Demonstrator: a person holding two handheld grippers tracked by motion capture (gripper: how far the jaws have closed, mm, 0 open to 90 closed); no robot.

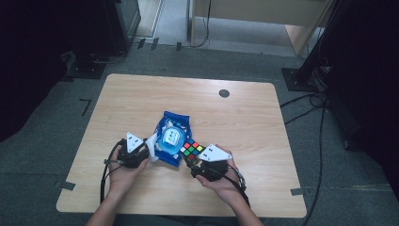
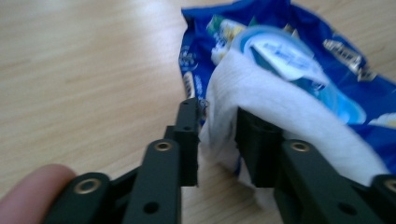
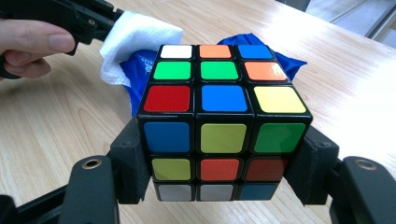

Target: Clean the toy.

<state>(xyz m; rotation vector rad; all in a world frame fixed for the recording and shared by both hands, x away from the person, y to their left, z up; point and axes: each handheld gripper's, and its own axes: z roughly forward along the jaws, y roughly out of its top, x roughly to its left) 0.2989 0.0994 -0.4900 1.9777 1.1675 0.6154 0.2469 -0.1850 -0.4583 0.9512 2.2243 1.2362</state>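
White tissue (image 2: 261, 98) sits pinched in the left gripper (image 2: 217, 140), drawn from the blue packet (image 1: 171, 136) at the table (image 1: 141, 99) centre. Right gripper (image 3: 219, 172) view reveals its jaws clamping the cube (image 3: 219, 121) sides, just beside the packet.

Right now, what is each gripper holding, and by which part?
The right gripper clamps the puzzle cube by its two opposite side faces, low down. The left gripper has a corner of the white wipe between its fingers.
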